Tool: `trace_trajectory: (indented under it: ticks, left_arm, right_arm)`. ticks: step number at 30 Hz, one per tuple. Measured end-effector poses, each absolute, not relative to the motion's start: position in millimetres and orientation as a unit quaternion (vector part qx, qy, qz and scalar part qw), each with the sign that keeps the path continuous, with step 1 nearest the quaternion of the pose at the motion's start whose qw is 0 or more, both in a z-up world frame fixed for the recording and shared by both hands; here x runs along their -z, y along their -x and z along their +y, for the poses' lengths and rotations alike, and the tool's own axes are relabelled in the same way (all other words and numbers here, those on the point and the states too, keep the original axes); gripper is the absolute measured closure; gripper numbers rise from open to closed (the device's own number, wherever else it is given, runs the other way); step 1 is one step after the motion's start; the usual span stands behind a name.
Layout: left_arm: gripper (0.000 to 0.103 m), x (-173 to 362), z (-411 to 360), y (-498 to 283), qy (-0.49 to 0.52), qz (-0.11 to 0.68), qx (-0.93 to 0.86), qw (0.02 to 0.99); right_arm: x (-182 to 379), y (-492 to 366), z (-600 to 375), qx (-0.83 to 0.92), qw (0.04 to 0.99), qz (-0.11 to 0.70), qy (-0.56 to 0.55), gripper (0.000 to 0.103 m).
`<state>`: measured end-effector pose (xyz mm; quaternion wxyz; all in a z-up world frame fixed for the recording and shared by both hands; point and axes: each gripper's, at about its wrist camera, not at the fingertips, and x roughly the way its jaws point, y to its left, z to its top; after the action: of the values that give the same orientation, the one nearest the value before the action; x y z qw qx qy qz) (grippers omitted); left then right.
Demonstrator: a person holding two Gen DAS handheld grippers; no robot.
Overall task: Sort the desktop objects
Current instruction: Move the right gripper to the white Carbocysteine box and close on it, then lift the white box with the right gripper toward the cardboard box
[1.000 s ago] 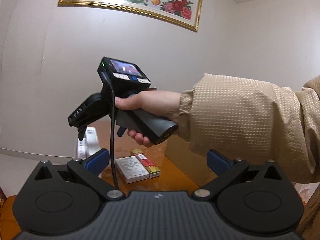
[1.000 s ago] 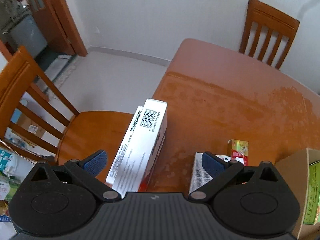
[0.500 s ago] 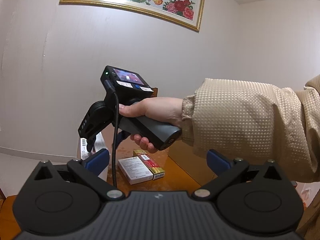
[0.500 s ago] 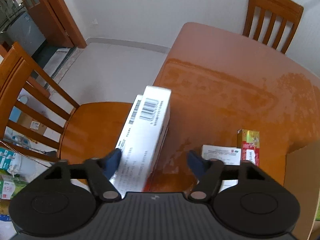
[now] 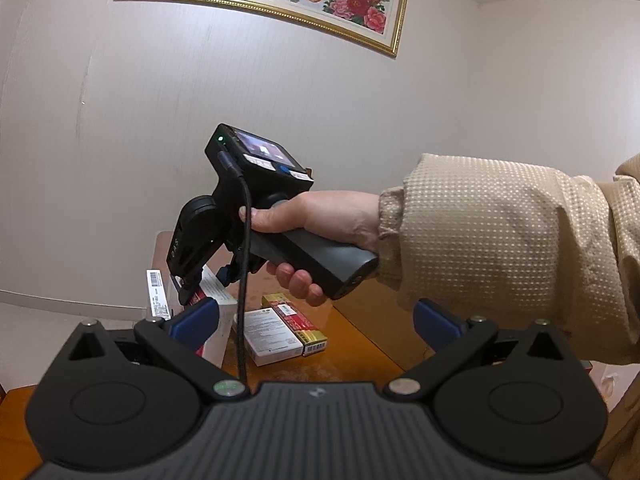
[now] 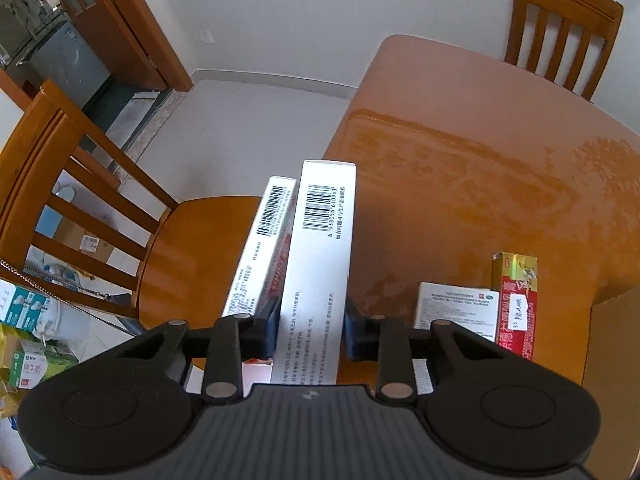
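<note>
Orange-brown wooden table (image 6: 480,128), glossy, w/ chairs pulled up round it and a plain pale wall behind. Landmark = tall white box (image 6: 316,264), barcode up, standing on edge at the table's near-left corner. Right gripper (image 6: 308,326) has just been closing on it, and both blue pads now sit flush against its two broad faces: clamped, box between them. A second white box (image 6: 264,240) stands right against the tall box's left side, partly over the table edge toward the chair seat (image 6: 188,248). Right of the tall box, near but not touching: flat white medicine box (image 6: 456,308), then a red-gold carton (image 6: 516,300) touching that one. Further right again, a cardboard box (image 6: 612,344), prob. the sorting bin.

Left gripper (image 5: 316,316): fingers wide apart, nothing in them, held back from the tall box and looking across at the hand (image 5: 320,220) working the right tool, beige sleeve behind it.

Risks, as I judge them:
- Left pad is wedged between the two upright boxes, so lifting could drag or tip the neighbour off the table edge onto the chair or floor.
- Grip looks low on a tall, thin carton; it may pivot between the pads or the cardboard may crush.
- Swinging rightward to the cardboard box, its bottom could clip the flat box and carton.
</note>
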<state>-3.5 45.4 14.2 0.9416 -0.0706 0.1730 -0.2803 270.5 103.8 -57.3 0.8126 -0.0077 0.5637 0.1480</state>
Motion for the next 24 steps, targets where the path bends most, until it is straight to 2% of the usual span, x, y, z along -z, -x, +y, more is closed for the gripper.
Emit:
trace_trajectory:
  ticks: [24]
  left_arm:
    - [0.0, -30, -6, 13, 0.026, 0.188, 0.353, 0.916]
  right_arm:
    - [59, -186, 41, -0.19, 0.786, 0.588, 0.017, 0.068]
